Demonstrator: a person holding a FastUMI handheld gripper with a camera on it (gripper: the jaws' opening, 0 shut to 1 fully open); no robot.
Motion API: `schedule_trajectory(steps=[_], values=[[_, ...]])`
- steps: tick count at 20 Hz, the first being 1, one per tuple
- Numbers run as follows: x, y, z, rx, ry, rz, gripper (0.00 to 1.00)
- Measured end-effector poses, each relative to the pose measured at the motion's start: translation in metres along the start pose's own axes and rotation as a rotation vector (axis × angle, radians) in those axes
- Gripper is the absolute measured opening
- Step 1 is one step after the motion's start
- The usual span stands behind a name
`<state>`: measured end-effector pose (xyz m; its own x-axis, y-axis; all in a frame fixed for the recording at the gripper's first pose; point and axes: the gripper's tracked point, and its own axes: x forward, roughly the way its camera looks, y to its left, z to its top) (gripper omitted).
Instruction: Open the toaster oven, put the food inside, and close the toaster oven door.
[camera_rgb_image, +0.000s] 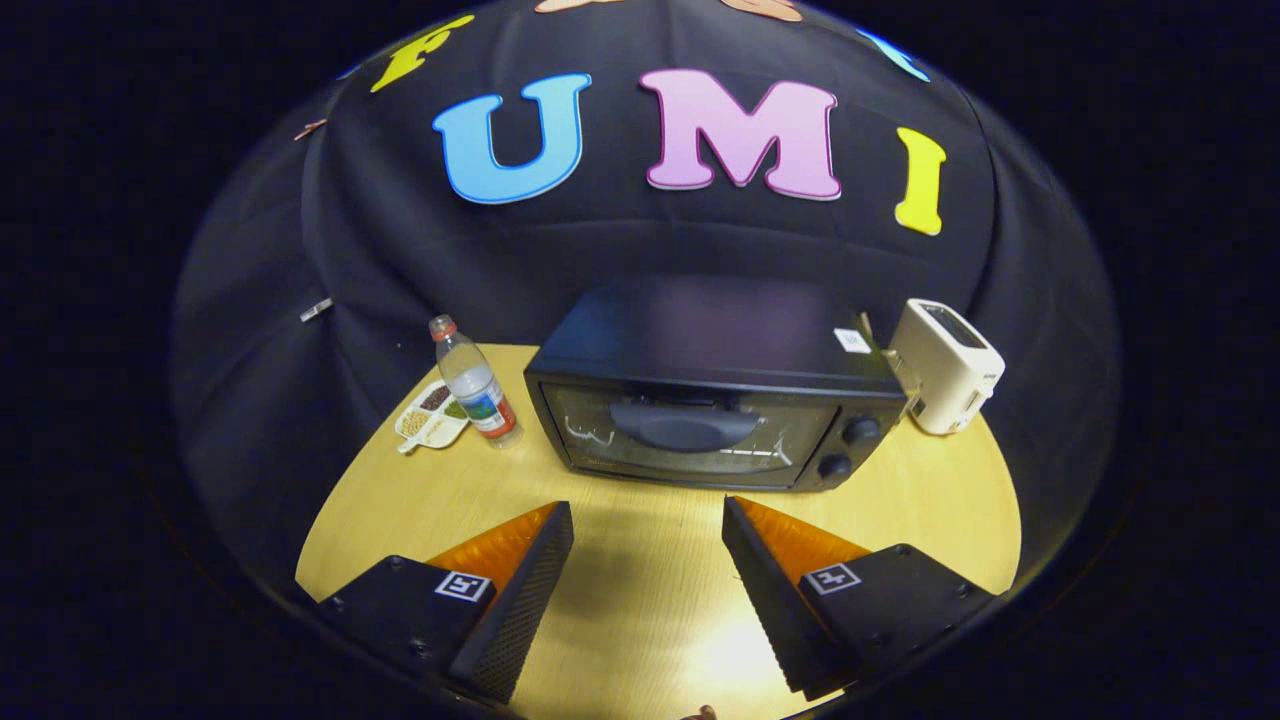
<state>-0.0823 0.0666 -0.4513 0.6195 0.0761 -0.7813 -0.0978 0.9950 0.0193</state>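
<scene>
A black toaster oven (700, 400) stands on the round wooden table (640, 600), its glass door shut with a dark handle (685, 425) across the front and two knobs (848, 448) at its right side. My gripper (648, 525) hovers over the table in front of the oven, a short gap away, open, with nothing between its black and orange fingers (520, 580). Beyond the left finger, beside the oven, lies a small white divided tray of food (430, 415).
A clear water bottle (478, 385) with a red cap stands between the food tray and the oven. A white pop-up toaster (945, 365) sits at the oven's right rear corner. Bare tabletop lies between the fingers and the oven.
</scene>
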Motion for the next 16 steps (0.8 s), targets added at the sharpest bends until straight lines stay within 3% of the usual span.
schedule_trajectory(steps=[9,14,16], values=[[-0.133,-0.032,0.188,0.028,-0.424,0.001,0.98],[-0.243,-0.027,0.305,-0.011,-0.726,-0.056,0.97],[-0.276,-0.025,0.332,-0.009,-0.829,-0.08,0.97]])
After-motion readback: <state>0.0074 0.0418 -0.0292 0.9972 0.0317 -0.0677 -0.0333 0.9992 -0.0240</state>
